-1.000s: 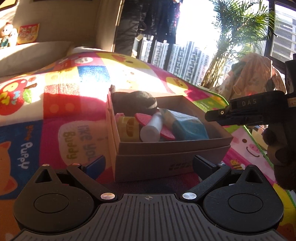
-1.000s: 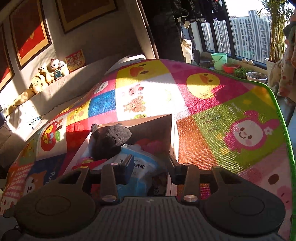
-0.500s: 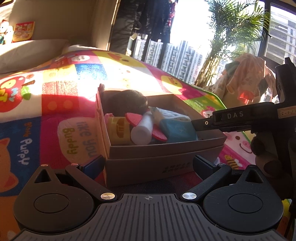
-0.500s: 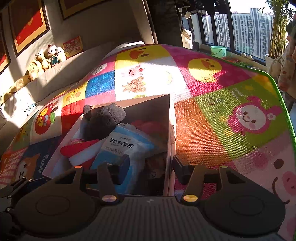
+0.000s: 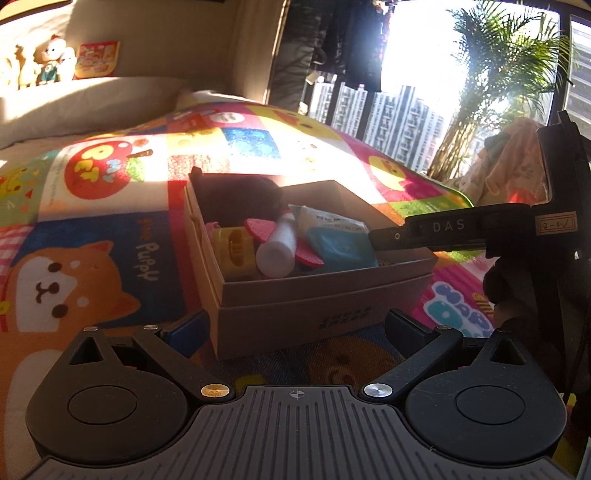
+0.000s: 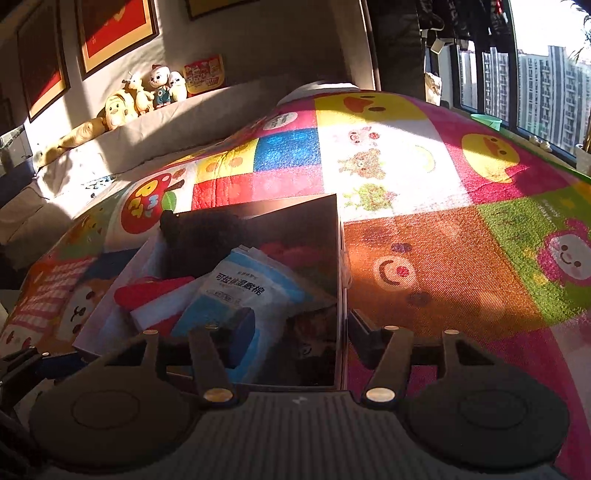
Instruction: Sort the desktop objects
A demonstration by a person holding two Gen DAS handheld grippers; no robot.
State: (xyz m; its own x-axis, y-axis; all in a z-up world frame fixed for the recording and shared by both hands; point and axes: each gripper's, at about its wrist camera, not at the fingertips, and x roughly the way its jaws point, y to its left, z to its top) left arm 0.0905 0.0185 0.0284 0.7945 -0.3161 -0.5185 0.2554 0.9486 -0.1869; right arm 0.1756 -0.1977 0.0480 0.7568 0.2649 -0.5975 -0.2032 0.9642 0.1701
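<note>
Toward the near edge of a patchwork mat (image 5: 110,221): an open cardboard box (image 5: 325,280), lidless and packed full. Inside, at the far left corner, a dark plush (image 5: 236,192). Nearer, along the left wall, a yellow roll (image 5: 234,251). Beside that, a white tube (image 5: 279,249) lying tilted across pink foam shapes (image 5: 258,229). On the right, a blue pack (image 5: 340,247) with printed text, leaning against the plush in the right wrist view.

Left tongs (image 5: 295,328): spread wide, empty, low over the mat, with the box's near wall just ahead of the tips. Whether either tip touches the card: cannot tell.

Right tongs (image 6: 299,332): partly spread, jaws just now opening, holding nothing. Straddling the box's right wall, with one finger (image 6: 242,332) inside above the blue pack and the other outside over the mat. Wall between the pads, not pinched. Seen from the left wrist as a black bar reaching in over the right rim, gripped from below by a dark-gloved hand (image 5: 506,291).

Beyond the mat's far edge: a pale cushion (image 5: 92,103), small toys (image 6: 147,92) on a ledge, framed pictures (image 6: 110,33). Past the right edge: a palm (image 5: 498,74) and windows onto tower blocks.
</note>
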